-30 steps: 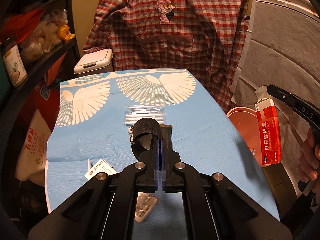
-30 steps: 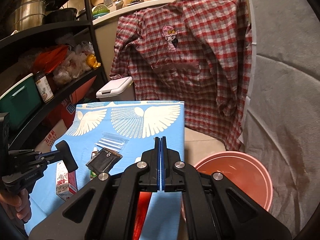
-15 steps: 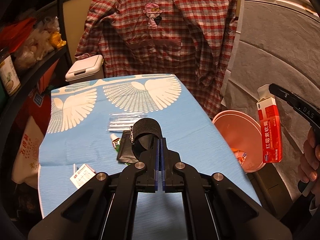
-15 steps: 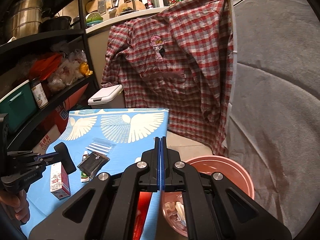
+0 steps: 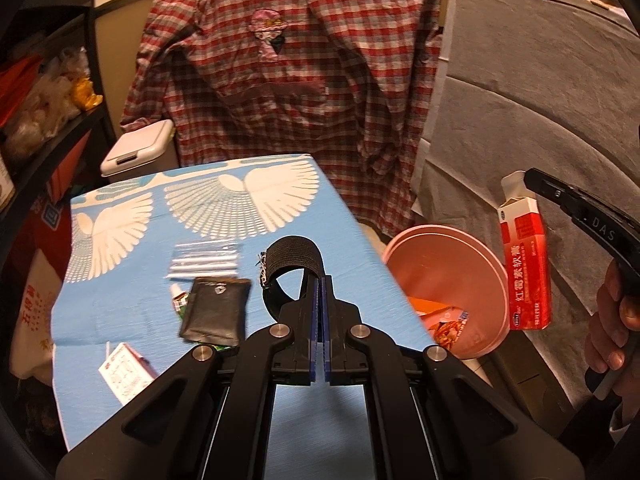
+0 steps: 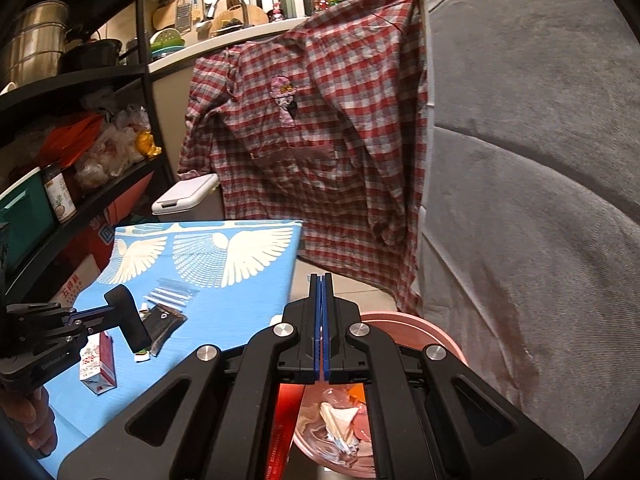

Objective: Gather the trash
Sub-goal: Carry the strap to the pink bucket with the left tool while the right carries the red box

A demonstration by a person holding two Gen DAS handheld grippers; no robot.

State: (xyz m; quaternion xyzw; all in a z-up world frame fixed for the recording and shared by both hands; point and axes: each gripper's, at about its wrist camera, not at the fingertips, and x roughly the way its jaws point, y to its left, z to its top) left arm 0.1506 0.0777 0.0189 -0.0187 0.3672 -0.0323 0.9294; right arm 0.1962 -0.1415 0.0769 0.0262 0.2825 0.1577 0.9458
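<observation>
Two pieces of trash carried toward the pink bin

The right gripper point(image 6: 322, 320), jaws clamped on a red ointment box point(image 5: 527, 264), hangs over the pink bin point(image 5: 472, 240) for dropping; the left gripper point(image 5: 322, 312), jaws clamped on a black strap loop point(image 5: 294, 258), waits above the tabletop point(image 5: 360, 248).

A red and white carton point(image 5: 526, 264) hangs upright, its top flap open, beside and above a pink bin point(image 5: 448, 252) holding wrappers. On the blue tablecloth lie a black pouch point(image 5: 214, 314), a clear packet of white sticks point(image 5: 204, 265) and a small white box point(image 5: 124, 372).
</observation>
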